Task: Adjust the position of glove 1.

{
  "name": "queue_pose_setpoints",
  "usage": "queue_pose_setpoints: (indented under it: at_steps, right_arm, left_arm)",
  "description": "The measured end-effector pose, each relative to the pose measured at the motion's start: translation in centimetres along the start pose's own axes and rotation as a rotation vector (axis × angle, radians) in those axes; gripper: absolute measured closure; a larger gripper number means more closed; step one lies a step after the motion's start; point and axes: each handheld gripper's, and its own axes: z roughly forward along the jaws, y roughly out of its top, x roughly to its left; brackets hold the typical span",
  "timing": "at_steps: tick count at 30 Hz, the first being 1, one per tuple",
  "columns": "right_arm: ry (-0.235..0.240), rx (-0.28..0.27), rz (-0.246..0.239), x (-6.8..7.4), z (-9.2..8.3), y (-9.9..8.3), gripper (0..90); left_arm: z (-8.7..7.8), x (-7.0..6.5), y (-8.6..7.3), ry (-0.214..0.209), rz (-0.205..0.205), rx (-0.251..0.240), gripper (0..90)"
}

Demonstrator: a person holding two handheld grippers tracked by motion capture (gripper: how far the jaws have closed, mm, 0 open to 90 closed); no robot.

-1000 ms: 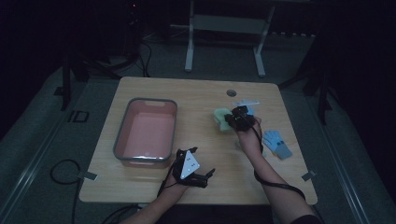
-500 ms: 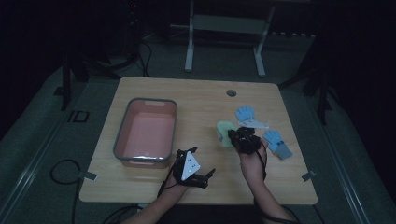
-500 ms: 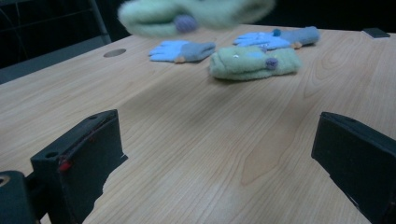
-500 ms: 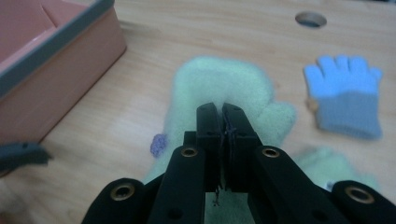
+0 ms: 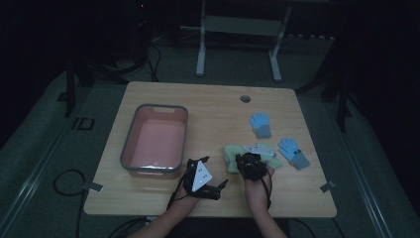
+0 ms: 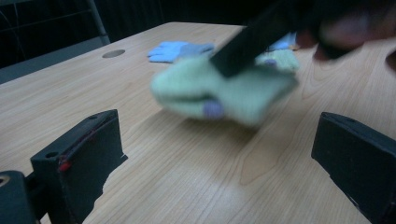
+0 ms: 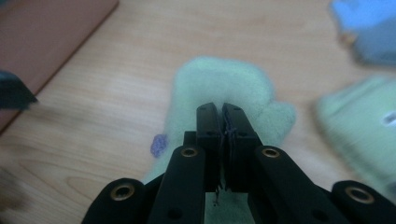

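A light green glove [image 5: 232, 152] lies near the table's front, and my right gripper [image 5: 246, 159] is shut on it. In the right gripper view the jaws [image 7: 222, 109] pinch its fabric, and the glove [image 7: 210, 84] spreads out beyond them with a small purple mark. A second green glove [image 5: 267, 151] with a white tag lies just to its right. My left gripper [image 5: 219, 187] rests open on the table to the left. In the left gripper view its jaws [image 6: 219, 140] stand wide with bare wood between them, and the held glove [image 6: 224, 88] is just ahead.
A grey-rimmed pink tray [image 5: 130, 141] stands on the left half of the table. Two blue gloves [image 5: 261, 124] [image 5: 293, 152] lie on the right. A round cable hole [image 5: 245, 98] sits near the far edge. The surroundings are dark.
My right gripper has come toward the front edge, pulling the green glove with it, away from the blue gloves. The left gripper has stayed where it was.
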Motion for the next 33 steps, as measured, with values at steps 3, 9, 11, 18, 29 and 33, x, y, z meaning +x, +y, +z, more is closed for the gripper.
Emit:
queue_pose_setpoints:
  at_steps: [3, 9, 11, 18, 29, 33]
  right_arm:
    - [-0.011, 0.024, 0.012, -0.1, 1.0, -0.7, 86.4]
    - [-0.021, 0.043, 0.019, -0.2, 2.6, -2.1, 84.5]
    - [-0.021, 0.048, 0.013, -0.3, 2.6, -2.0, 83.1]
    - [0.032, 0.050, -0.029, -0.9, 1.8, -1.3, 66.4]
    - [0.088, -0.023, -0.138, -4.4, -0.6, 1.0, 64.6]
    - [0.116, -0.036, -0.178, -6.3, -1.1, 1.6, 67.1]
  left_arm:
    - [0.0, 0.0, 0.0, -0.001, 0.002, 0.000, 2.1]
    - [0.0, -0.1, 0.0, -0.006, 0.008, 0.000, 2.1]
    - [0.0, 0.0, 0.0, -0.006, 0.005, 0.001, 2.2]
    - [0.1, 0.0, 0.0, -0.007, 0.004, 0.004, 2.2]
    - [0.1, 0.0, 0.0, -0.006, -0.003, 0.006, 2.2]
    - [0.1, 0.0, 0.0, -0.008, 0.001, 0.006, 2.1]
